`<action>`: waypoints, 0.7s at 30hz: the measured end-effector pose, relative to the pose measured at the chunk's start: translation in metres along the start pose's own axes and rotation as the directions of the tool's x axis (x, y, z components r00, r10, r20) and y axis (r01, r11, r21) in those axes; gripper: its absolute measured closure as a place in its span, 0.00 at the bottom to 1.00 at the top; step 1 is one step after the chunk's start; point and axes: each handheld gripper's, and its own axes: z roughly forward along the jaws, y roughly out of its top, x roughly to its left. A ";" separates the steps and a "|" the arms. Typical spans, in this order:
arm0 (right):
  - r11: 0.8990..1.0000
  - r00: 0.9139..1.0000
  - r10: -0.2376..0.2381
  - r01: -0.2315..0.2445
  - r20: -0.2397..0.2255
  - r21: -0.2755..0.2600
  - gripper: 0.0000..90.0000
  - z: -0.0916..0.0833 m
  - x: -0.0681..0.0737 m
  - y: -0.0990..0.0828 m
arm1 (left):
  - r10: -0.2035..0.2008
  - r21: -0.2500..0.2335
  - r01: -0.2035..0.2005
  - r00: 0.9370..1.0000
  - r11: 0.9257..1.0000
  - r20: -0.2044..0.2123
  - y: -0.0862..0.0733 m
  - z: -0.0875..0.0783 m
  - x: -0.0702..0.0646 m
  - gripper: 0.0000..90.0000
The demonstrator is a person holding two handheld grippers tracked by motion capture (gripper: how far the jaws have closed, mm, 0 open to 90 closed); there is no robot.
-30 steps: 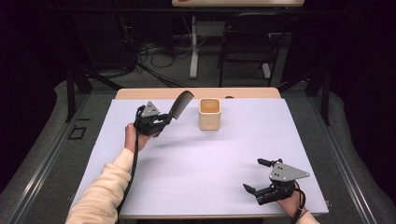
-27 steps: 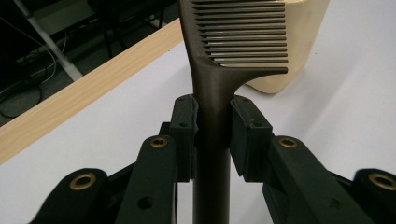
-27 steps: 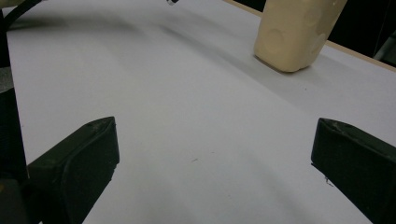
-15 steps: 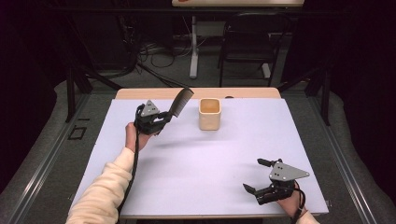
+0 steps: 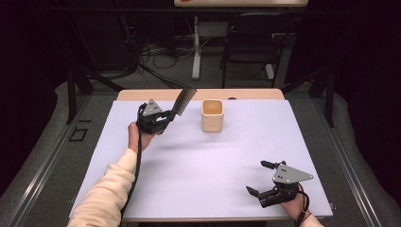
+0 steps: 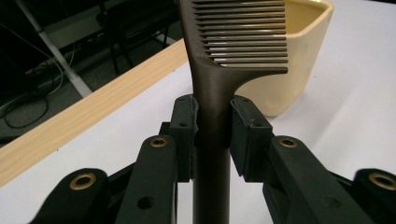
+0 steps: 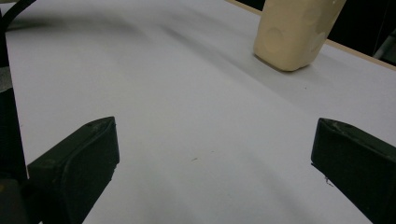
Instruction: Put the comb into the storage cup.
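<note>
My left gripper [image 5: 166,117] is held above the back left of the white table, shut on the handle of a dark brown comb [image 5: 184,100]. In the left gripper view the comb [image 6: 233,46] stands up between the jaws [image 6: 212,121], its teeth pointing toward the cream cup [image 6: 299,60]. That cup [image 5: 212,115] stands upright near the back middle of the table, just right of the comb's head. My right gripper [image 5: 257,177] rests low at the front right, open, nothing between its fingers [image 7: 77,163]. The cup [image 7: 294,30] lies far ahead of it.
The white sheet [image 5: 208,165] covers the table, with a wooden strip [image 5: 142,95] along the back edge. Beyond the table stand a chair [image 5: 250,42], a white post [image 5: 196,47] and floor cables [image 5: 156,52].
The left gripper has carried the comb slightly right, closer to the cup. The right gripper has not moved.
</note>
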 end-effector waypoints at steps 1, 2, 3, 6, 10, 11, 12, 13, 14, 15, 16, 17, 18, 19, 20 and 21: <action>1.000 1.000 0.001 -0.001 0.000 -0.001 0.01 0.000 0.000 0.000 | 0.004 -0.002 -0.004 1.000 1.000 -0.001 0.001 0.000 -0.001 0.80; 1.000 1.000 -0.002 0.002 0.002 -0.003 0.01 0.000 0.000 0.000 | 0.002 -0.006 -0.002 1.000 1.000 -0.001 0.002 0.001 -0.001 0.80; 1.000 1.000 -0.002 0.002 0.002 -0.006 0.01 0.000 0.000 0.000 | 0.000 -0.007 0.000 1.000 1.000 0.000 0.003 0.001 -0.001 0.80; 1.000 1.000 -0.001 0.001 0.003 -0.003 0.01 0.000 0.000 0.000 | -0.008 -0.014 0.008 1.000 1.000 -0.001 0.004 0.003 -0.002 0.80; 1.000 1.000 -0.002 0.002 0.002 -0.004 0.01 0.000 0.000 0.000 | -0.013 -0.024 0.013 1.000 1.000 -0.002 0.007 0.005 -0.002 0.80; 1.000 1.000 -0.001 0.001 0.002 -0.004 0.01 -0.001 0.000 0.000 | -0.017 -0.030 0.017 1.000 0.999 -0.002 0.008 0.005 -0.003 0.80; 1.000 1.000 -0.001 0.001 0.001 -0.004 0.01 -0.001 0.000 0.000 | -0.018 -0.032 0.018 1.000 0.999 0.000 0.009 0.006 -0.003 0.80; 1.000 1.000 -0.001 0.001 0.001 -0.004 0.01 -0.001 0.000 0.000 | -0.017 -0.032 0.017 1.000 0.999 0.000 0.010 0.006 -0.003 0.80; 1.000 1.000 -0.001 0.001 0.002 -0.004 0.01 -0.001 0.000 0.000 | -0.016 -0.035 0.016 1.000 0.999 -0.002 0.010 0.007 -0.004 0.80; 1.000 1.000 -0.002 0.002 0.002 -0.004 0.01 0.000 0.000 0.000 | -0.018 -0.039 0.018 1.000 0.999 -0.001 0.011 0.007 -0.004 0.80; 1.000 1.000 -0.001 0.001 0.001 -0.004 0.01 0.000 0.000 0.000 | -0.021 -0.041 0.021 1.000 0.999 0.000 0.012 0.007 -0.004 0.80; 1.000 1.000 -0.002 0.002 0.001 -0.004 0.01 0.000 0.000 0.000 | -0.022 -0.042 0.022 1.000 0.999 0.000 0.013 0.008 -0.004 0.80; 1.000 1.000 -0.001 0.001 0.001 -0.004 0.01 0.000 0.000 0.000 | -0.026 -0.047 0.026 1.000 0.999 0.001 0.014 0.008 -0.004 0.80; 1.000 1.000 0.000 0.000 0.001 -0.003 0.01 0.000 0.000 0.000 | -0.028 -0.049 0.028 1.000 0.998 0.003 0.014 0.009 -0.004 0.80; 1.000 1.000 -0.001 0.001 0.002 -0.004 0.01 0.000 0.000 0.000 | -0.028 -0.049 0.028 1.000 0.998 0.005 0.015 0.010 -0.005 0.80; 1.000 1.000 -0.001 0.001 0.002 -0.003 0.01 0.000 0.000 0.000 | -0.030 -0.051 0.031 1.000 0.998 0.005 0.016 0.011 -0.005 0.80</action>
